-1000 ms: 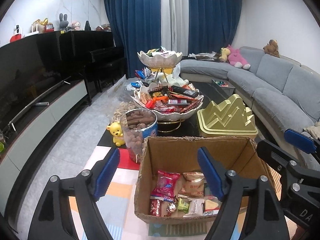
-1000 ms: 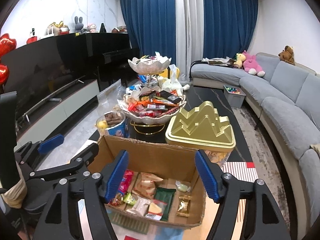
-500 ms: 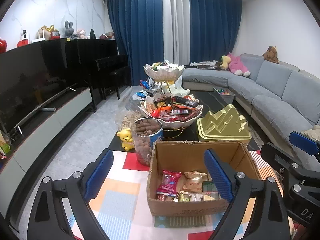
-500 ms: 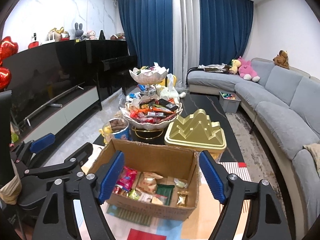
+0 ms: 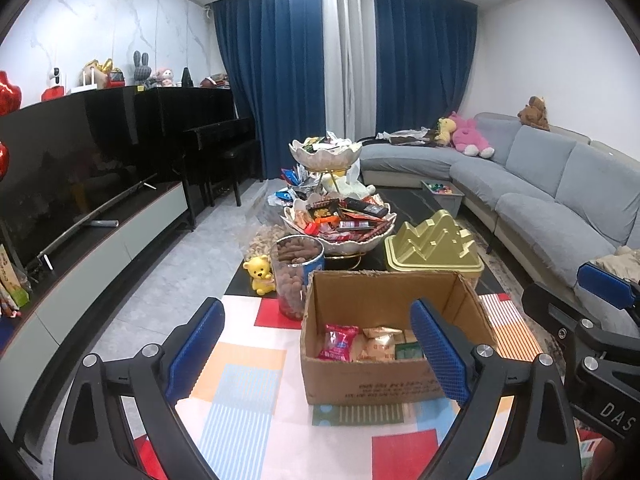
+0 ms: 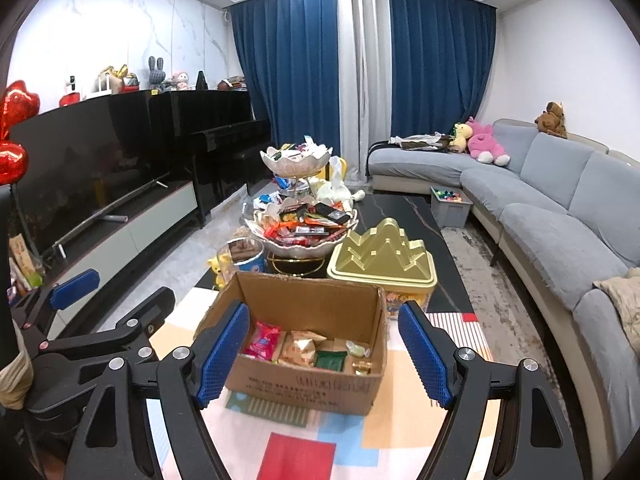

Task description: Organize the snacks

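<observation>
An open cardboard box [image 5: 372, 384] [image 6: 316, 386] stands on the table's patterned cloth and holds several snack packets, among them a red one [image 5: 338, 342] [image 6: 262, 340] and a green one [image 6: 331, 360]. A two-tier lotus-shaped dish [image 5: 340, 232] [image 6: 300, 236] piled with snacks stands behind it. My left gripper [image 5: 316, 354] is open and empty, in front of the box and to its left. My right gripper [image 6: 322, 354] is open and empty, in front of the box; it also shows at the right edge of the left wrist view [image 5: 600, 300].
A gold mountain-shaped tin [image 5: 432, 248] [image 6: 382, 258] and a jar of nuts [image 5: 298, 276] [image 6: 246, 256] stand beside the dish, with a yellow bear toy [image 5: 260, 274]. A TV cabinet [image 5: 100, 248] runs along the left, a grey sofa [image 5: 560, 192] along the right.
Both grippers have drawn back and up from the box, so the box now looks smaller and farther. Both stay open and empty.
</observation>
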